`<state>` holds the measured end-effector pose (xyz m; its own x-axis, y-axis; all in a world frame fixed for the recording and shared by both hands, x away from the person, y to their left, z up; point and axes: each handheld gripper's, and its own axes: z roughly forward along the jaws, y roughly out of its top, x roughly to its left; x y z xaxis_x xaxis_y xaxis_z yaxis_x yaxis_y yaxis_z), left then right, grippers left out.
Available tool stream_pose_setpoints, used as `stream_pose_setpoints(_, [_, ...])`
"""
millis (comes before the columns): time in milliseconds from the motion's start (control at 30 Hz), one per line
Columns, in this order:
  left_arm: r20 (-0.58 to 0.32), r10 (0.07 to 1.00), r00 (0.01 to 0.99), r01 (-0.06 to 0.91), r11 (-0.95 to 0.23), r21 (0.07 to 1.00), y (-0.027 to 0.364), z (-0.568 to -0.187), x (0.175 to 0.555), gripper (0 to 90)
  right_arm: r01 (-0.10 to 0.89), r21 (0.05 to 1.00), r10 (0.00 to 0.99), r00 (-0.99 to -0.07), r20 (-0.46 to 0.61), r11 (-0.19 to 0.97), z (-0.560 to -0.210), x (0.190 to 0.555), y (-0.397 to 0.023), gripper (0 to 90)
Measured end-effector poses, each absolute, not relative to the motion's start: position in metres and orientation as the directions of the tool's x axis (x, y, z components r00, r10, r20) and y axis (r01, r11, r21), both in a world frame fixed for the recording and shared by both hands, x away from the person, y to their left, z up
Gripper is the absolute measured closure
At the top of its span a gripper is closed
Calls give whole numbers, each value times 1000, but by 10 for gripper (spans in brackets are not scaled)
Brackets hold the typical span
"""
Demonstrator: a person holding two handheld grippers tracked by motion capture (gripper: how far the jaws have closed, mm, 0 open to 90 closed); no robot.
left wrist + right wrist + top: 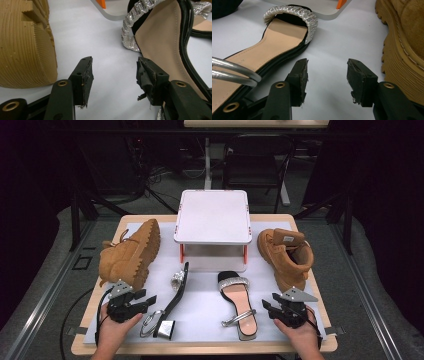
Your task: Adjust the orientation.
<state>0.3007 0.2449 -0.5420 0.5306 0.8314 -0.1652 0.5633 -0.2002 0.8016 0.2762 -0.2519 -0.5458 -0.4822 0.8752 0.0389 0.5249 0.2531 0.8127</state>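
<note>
Your left gripper (pixel 113 75) and right gripper (pixel 327 76) gape empty; reach carelessly and the sandal (pixel 274 42) beside your right jaws could skid away.

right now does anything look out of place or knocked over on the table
Two shoes are off their soles. The left boot lies on its side with its ridged sole facing the middle, and the left sandal is tipped on its edge. The right boot and right sandal sit upright. The pads on the left hand-held gripper look frayed.
</note>
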Motion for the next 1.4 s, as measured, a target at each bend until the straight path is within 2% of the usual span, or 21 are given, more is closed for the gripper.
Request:
stream_pose_setpoints(367, [-160, 832, 532, 564, -207, 799, 247, -540, 300, 456, 552, 809, 883, -460, 92, 203, -547, 278, -259, 499])
stream_pose_setpoints(800, [-174, 837, 519, 559, -178, 810, 255, -532, 295, 454, 556, 807, 883, -459, 99, 199, -546, 277, -261, 499])
stream_pose_setpoints(1000, [-200, 810, 550, 563, -183, 806, 252, -528, 294, 523, 559, 803, 880, -466, 96, 208, -547, 277, -260, 501])
stream_pose_setpoints(1400, [-201, 783, 589, 545, -200, 814, 238, -511, 279, 529, 567, 799, 882, -459, 107, 199, -547, 277, -261, 501])
